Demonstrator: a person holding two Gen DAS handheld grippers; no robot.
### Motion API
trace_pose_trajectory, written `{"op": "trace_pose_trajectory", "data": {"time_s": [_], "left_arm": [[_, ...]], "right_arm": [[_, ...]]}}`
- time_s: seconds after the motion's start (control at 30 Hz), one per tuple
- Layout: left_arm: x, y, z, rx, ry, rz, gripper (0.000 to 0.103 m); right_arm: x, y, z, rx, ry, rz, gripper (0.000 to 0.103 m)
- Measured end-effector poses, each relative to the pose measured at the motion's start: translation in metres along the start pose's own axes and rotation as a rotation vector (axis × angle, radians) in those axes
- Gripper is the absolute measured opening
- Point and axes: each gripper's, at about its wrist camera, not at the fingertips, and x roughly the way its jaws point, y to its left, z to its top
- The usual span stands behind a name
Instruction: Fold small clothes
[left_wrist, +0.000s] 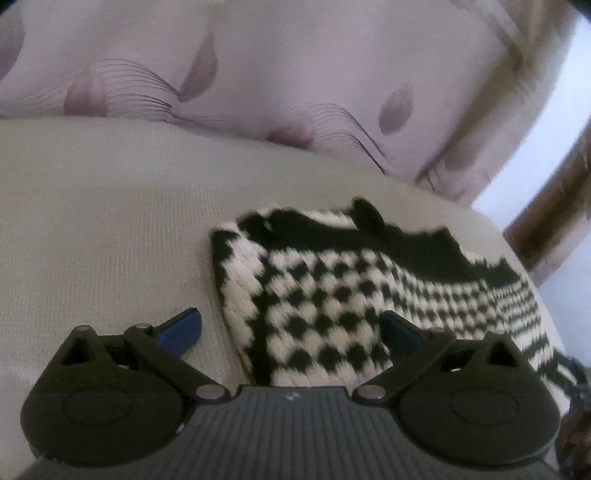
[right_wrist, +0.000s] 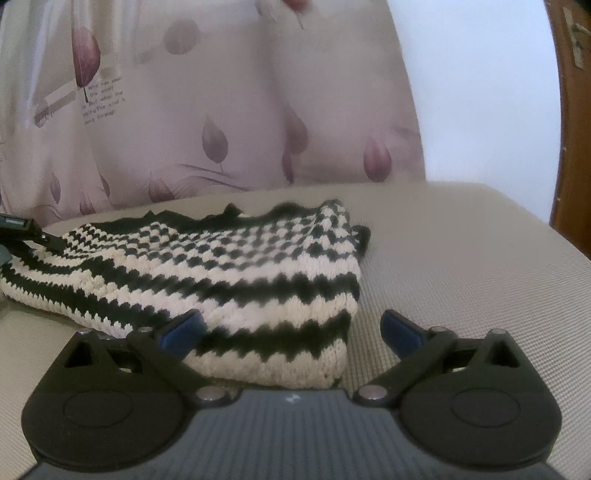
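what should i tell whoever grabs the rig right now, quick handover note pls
Left claw: open, holding nothing, straddling the left edge of the black-and-white knit garment.
Right claw: open, holding nothing, straddling the garment's near right corner.
The garment lies bunched, apparently doubled over, on the beige cushion in front of the floral curtain.
Done: how many folds are finished cannot be told.
Left: close a claw on an edge, complete the fold, flatten it.

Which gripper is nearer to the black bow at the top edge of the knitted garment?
Cannot tell. The left gripper straddles one end of the garment, the right gripper straddles its striped corner; the bow lies at the far edge from both.
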Motion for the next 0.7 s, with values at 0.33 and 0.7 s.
{"op": "trace_pose_trajectory", "data": {"time_s": [0.33,0.7], "left_arm": [[0.017,-0.001,0.017,0.047,0.048,0.03,0.103],[0.014,0.037,0.011,-0.187,0.008,-0.238,0.088]], "right_arm": [[-0.001,0.0,0.0,0.002,-0.004,-0.006,0.103],[-0.002,-0.002,0.001,0.009,-0.011,-0.013,0.103]]}}
